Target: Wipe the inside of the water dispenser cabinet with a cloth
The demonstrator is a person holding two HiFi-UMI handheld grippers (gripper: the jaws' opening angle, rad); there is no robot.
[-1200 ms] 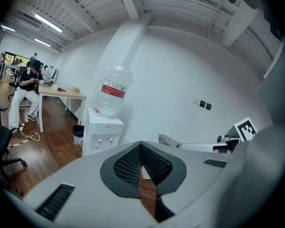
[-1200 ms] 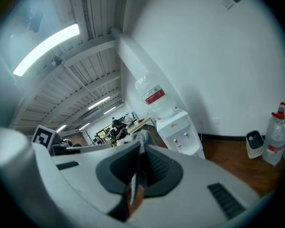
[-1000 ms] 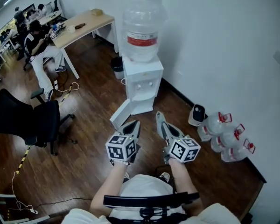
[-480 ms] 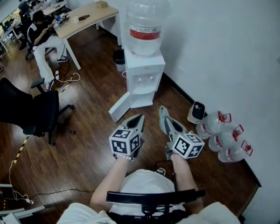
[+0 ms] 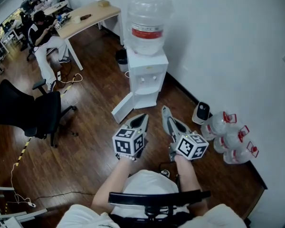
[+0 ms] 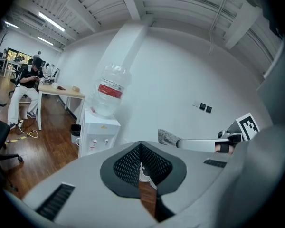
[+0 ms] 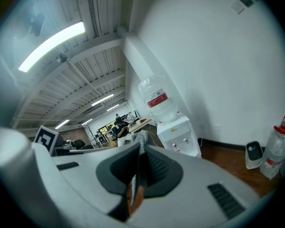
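The white water dispenser (image 5: 146,75) stands against the wall with a big bottle (image 5: 145,23) on top. Its lower cabinet door (image 5: 123,108) hangs open to the left. Both grippers are held side by side in front of it, a short way off, pointing at it. My left gripper (image 5: 143,117) has its jaws together with nothing between them (image 6: 140,147). My right gripper (image 5: 165,111) is shut on a small grey cloth (image 7: 141,137), which sticks out past its tips (image 6: 168,137). The cabinet's inside is hidden behind the door.
Several water bottles (image 5: 233,139) and a small white device (image 5: 201,113) lie by the wall at right. A black office chair (image 5: 19,113) stands at left. A desk (image 5: 85,19), a seated person (image 5: 42,37), a bin (image 5: 119,58) and floor cables (image 5: 69,88) are farther back.
My left gripper has edged a little forward toward the dispenser. The right gripper has barely moved and keeps the cloth. The view has shifted slightly.
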